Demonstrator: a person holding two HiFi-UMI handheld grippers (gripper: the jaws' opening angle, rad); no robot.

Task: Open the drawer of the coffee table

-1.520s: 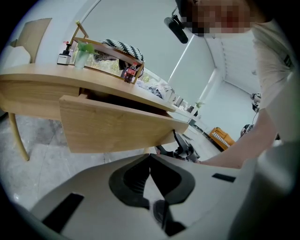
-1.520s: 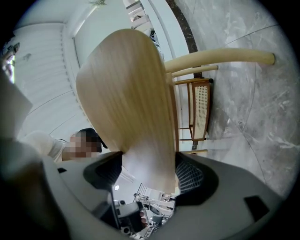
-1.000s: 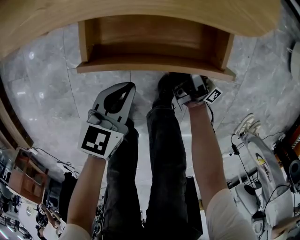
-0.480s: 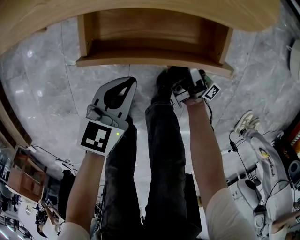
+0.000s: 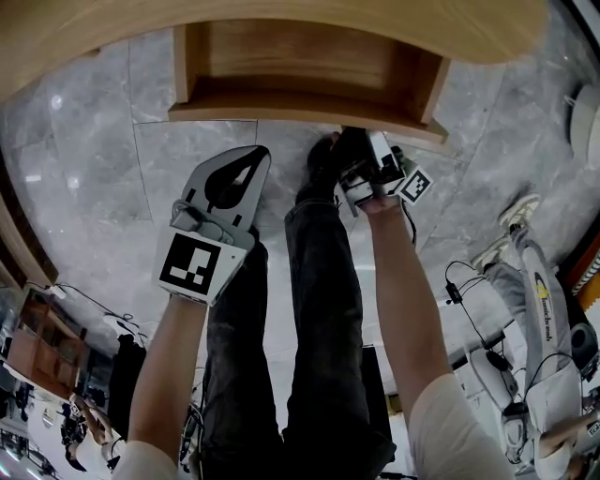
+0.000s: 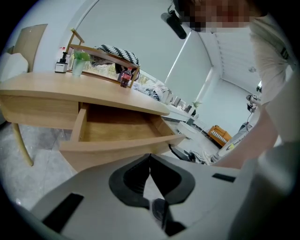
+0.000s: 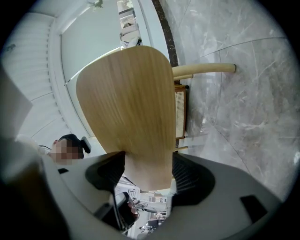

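Observation:
The wooden coffee table (image 5: pixel 281 19) has its drawer (image 5: pixel 300 66) pulled out, and the drawer is empty. My right gripper (image 5: pixel 373 159) is at the right part of the drawer front (image 5: pixel 300 111), pointing about level. In the right gripper view a wooden panel (image 7: pixel 136 108) of the drawer runs between the jaws of the right gripper (image 7: pixel 149 168) and fills the gap from pad to pad while they are closing. My left gripper (image 5: pixel 248 161) hangs over the floor short of the drawer, shut and empty. The left gripper view shows the left gripper (image 6: pixel 150 157) with its tips together, and the open drawer (image 6: pixel 117 129) beyond them.
The person's legs (image 5: pixel 319 309) in dark trousers and a shoe (image 5: pixel 328 159) stand between the grippers on the grey marble floor (image 5: pixel 94 169). Cables and white equipment (image 5: pixel 539 309) lie at the right. Bottles and a tray (image 6: pixel 101 63) sit on the tabletop. A table leg (image 7: pixel 201 69) shows.
The left gripper has risen a little in front of the drawer. The right gripper stays at the drawer front's right part and has tilted slightly.

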